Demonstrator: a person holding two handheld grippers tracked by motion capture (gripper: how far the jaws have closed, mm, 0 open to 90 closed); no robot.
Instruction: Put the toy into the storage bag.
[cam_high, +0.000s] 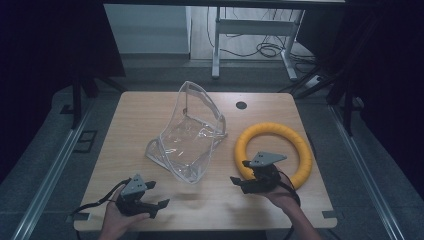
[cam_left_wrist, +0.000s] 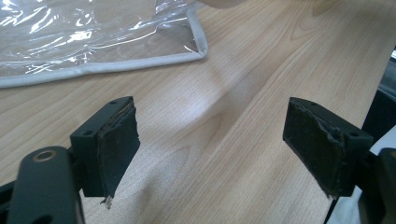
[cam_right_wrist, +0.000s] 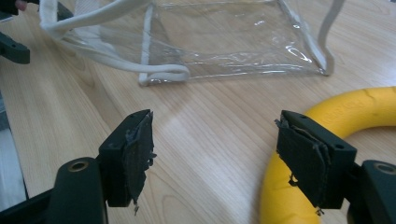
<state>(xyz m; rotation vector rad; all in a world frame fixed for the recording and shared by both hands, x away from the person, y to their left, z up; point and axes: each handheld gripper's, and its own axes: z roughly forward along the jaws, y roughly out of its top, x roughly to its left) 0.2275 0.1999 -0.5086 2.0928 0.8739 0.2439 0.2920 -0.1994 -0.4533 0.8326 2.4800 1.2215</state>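
Clear plastic bag (cam_high: 192, 135) stands mid-surface, white piping along its edges; yellow foam ring (cam_high: 274, 152) lies just beside it, to the right. I judge the bag light, floppy and slick, so the piped rim is my hold; the ring looks light and springy.

Left gripper (cam_left_wrist: 210, 144): jaws wide apart, nothing between them. Right gripper (cam_right_wrist: 215, 156): same, hovering at the ring's near edge.

The gripper views show the worn pads (cam_right_wrist: 137, 151); the high view shows the wooden surface (cam_high: 150, 107) and overall layout.

One clear plastic bag (cam_high: 189, 134), one yellow ring (cam_high: 273, 152), one wooden table (cam_high: 210, 200), two grippers.
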